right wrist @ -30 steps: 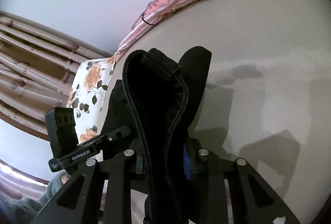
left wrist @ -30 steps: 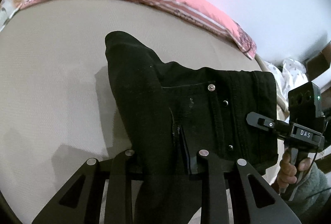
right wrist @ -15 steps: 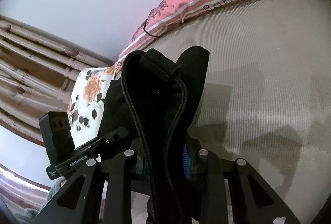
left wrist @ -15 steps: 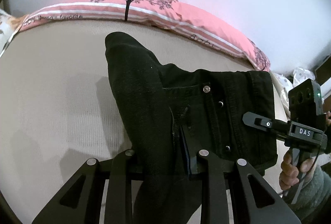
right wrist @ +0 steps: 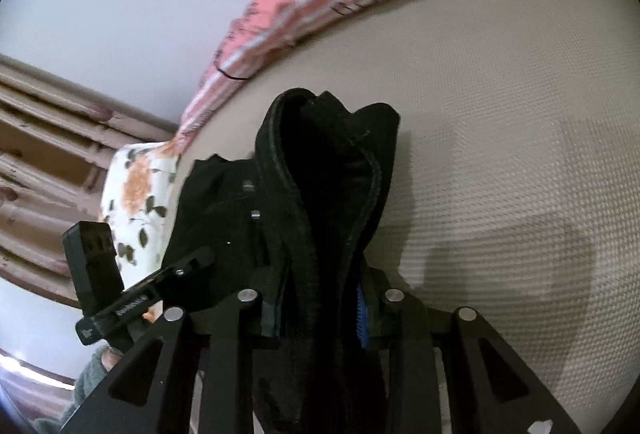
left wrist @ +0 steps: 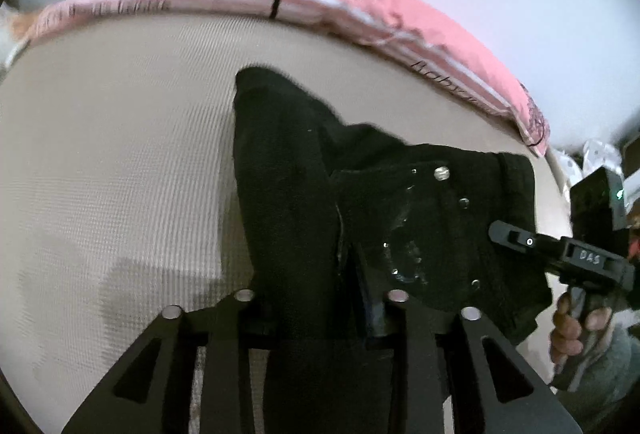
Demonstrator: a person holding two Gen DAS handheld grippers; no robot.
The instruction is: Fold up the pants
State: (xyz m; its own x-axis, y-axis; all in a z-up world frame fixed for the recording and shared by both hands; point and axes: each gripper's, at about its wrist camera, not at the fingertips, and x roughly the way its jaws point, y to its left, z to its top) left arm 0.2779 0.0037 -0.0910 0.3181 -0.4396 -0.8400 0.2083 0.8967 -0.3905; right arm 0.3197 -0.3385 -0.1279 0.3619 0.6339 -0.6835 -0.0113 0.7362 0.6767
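The black pants (left wrist: pixel 360 213) hang bunched over the beige bed (left wrist: pixel 120 153), with the waistband and metal studs turned toward the left wrist view. My left gripper (left wrist: pixel 320 298) has one end of the waistband between its fingers. Its jaws are opening, and the cloth still fills the gap and touches the pads. My right gripper (right wrist: pixel 320 298) has the other end, a thick fold of the pants (right wrist: pixel 328 173), between its blue pads. Those jaws are opening too, with the cloth still pinched. Each gripper shows in the other's view: the right gripper (left wrist: pixel 520 238) and the left gripper (right wrist: pixel 192 262).
A pink striped blanket (left wrist: pixel 360 5) runs along the bed's far edge under a pale wall. A floral pillow (right wrist: pixel 136 193) and a curtain (right wrist: pixel 40 153) lie to the left in the right wrist view. A hand (left wrist: pixel 568 326) grips the right gripper's handle. Shadows fall on the sheet.
Both grippers have carried the pants forward and lower over the bed. The fingers of each stand a little wider apart than before. The picture is now blurred by motion.
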